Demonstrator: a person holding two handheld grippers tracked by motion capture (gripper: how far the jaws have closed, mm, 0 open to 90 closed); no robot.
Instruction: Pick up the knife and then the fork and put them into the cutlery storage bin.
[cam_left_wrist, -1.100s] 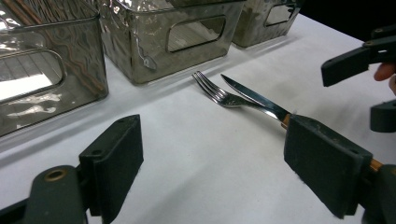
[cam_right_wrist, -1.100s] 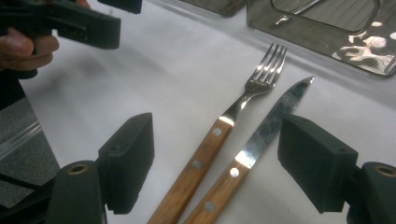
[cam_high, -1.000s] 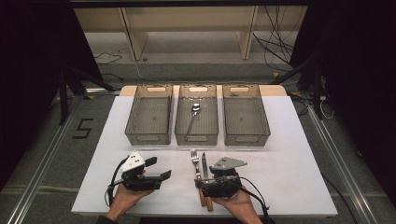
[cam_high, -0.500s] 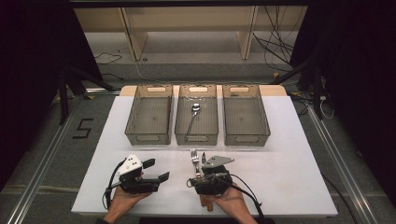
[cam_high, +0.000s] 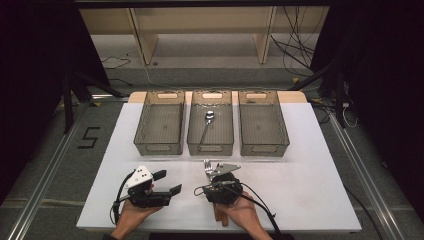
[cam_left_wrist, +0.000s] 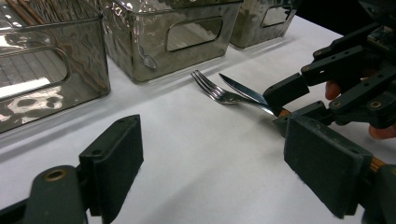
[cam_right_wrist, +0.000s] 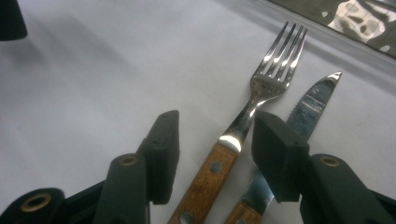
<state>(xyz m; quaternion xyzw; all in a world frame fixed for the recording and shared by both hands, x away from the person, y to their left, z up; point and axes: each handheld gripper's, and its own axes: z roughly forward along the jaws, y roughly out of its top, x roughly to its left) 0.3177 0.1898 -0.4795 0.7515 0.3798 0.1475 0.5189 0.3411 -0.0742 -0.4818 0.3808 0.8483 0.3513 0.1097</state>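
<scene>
Fork (cam_right_wrist: 261, 100) lies between right tongs (cam_right_wrist: 215, 149), knife (cam_right_wrist: 303, 116) just beside.

Glossy metal fork (cam_right_wrist: 261, 93), seemingly wooden handle (cam_right_wrist: 205, 182).

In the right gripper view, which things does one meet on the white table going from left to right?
Left jaw of the right gripper → fork → right jaw → knife.
</scene>
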